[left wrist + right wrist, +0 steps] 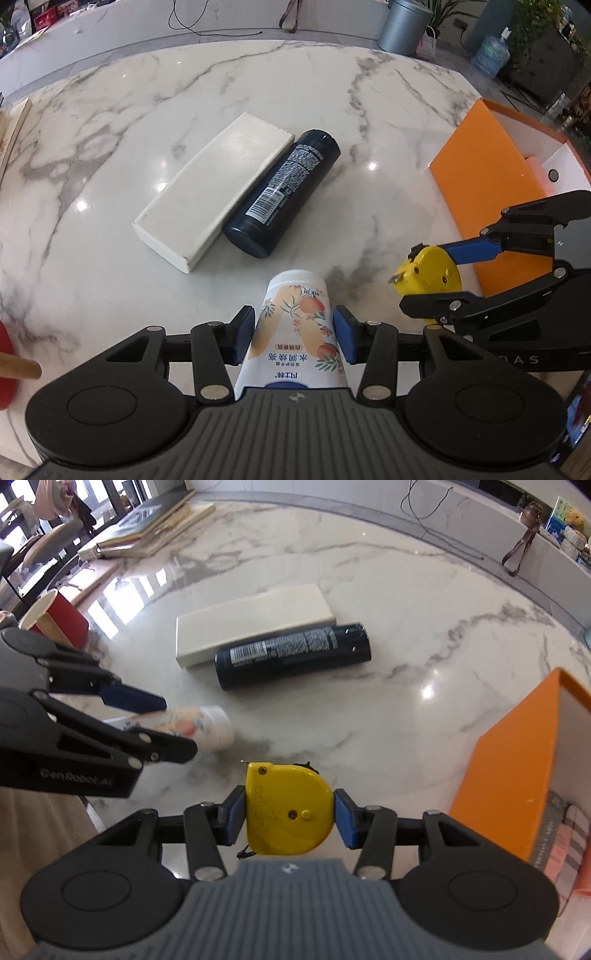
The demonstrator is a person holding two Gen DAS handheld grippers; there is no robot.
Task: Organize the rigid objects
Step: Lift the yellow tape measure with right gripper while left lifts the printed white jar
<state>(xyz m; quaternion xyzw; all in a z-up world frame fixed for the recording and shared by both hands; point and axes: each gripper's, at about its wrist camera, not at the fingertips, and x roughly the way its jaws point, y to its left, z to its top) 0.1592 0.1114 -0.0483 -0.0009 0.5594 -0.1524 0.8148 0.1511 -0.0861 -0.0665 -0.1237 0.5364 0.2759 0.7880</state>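
Observation:
My left gripper (294,334) is shut on a white tube with a peach print (295,332), held over the marble table; it also shows in the right wrist view (192,727). My right gripper (289,818) is shut on a yellow tape measure (288,808), also seen in the left wrist view (432,273). A dark blue bottle (282,192) lies on its side against a cream rectangular box (214,188) at the table's middle. An open orange box (491,184) stands to the right.
A red cup with a wooden handle (59,616) stands at the left. Flat boards (151,528) lie at the far left edge of the marble table (258,85). The orange box (517,768) holds pink and grey items.

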